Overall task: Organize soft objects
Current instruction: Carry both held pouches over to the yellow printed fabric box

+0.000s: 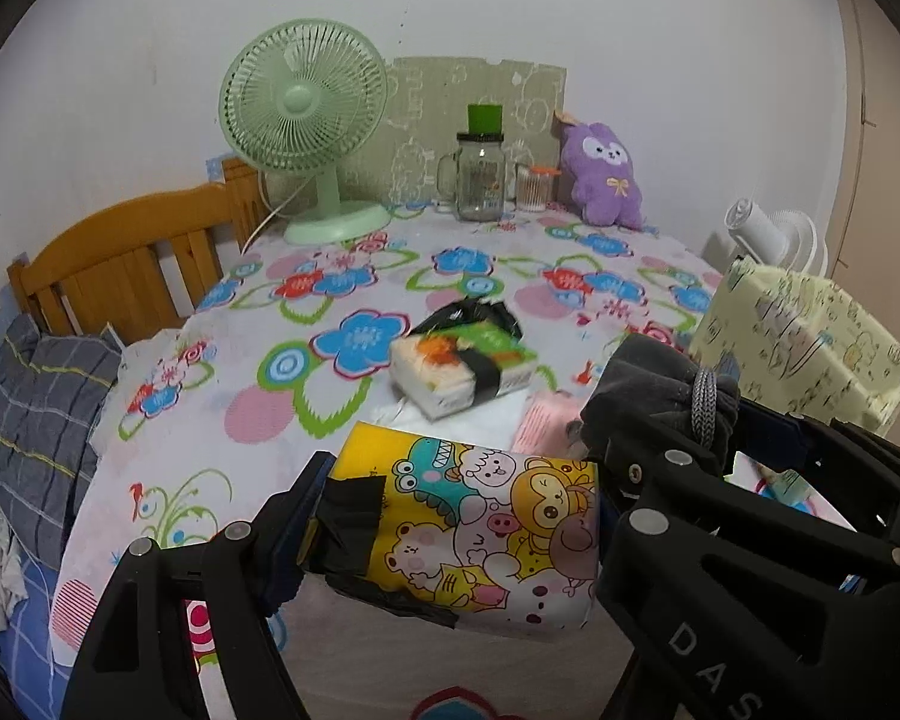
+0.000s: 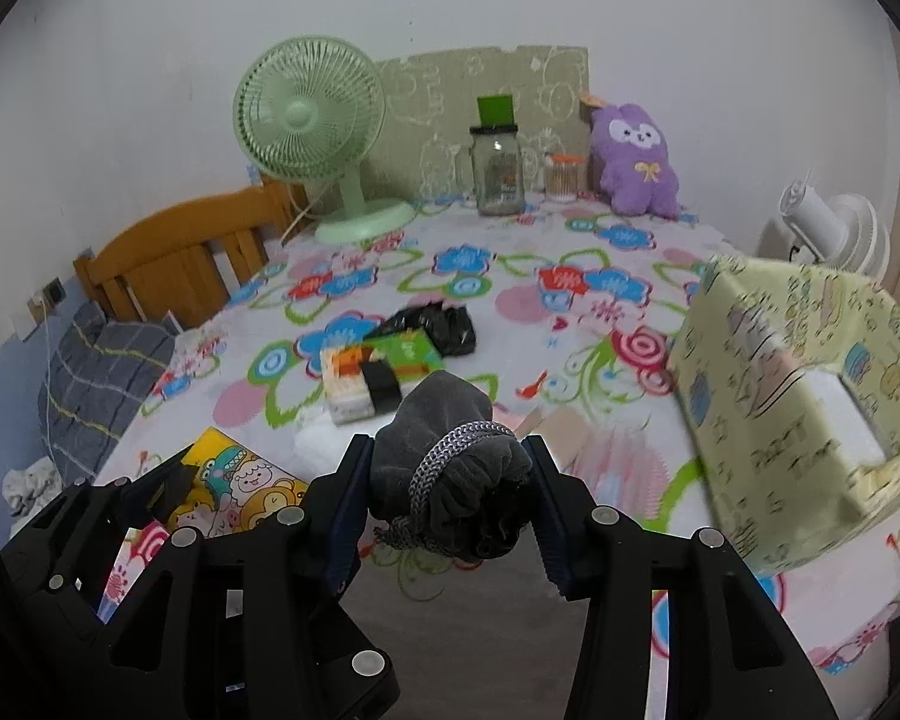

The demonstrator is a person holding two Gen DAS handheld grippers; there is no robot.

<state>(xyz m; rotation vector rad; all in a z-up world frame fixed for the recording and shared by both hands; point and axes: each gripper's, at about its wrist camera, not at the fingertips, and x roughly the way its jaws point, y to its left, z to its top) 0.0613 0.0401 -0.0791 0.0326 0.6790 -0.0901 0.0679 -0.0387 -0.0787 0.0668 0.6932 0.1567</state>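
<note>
Yellow cartoon tissue pack [image 1: 474, 534] clamped between left gripper [image 1: 456, 540] fingers, held above floral table [image 1: 342, 294]. Right gripper [image 2: 450, 480] fingers clenched on grey drawstring pouch [image 2: 444, 450], just beside pack. Green-orange tissue pack [image 1: 456, 366] lies mid-table, black bag [image 2: 438, 327] touching behind. Pale yellow printed box [image 2: 804, 396] at right edge.

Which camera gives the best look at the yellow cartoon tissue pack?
The left wrist view: the left claw holds the tissue pack centered, its print fully visible. The right wrist view shows only a corner of it behind the left claw.
</note>
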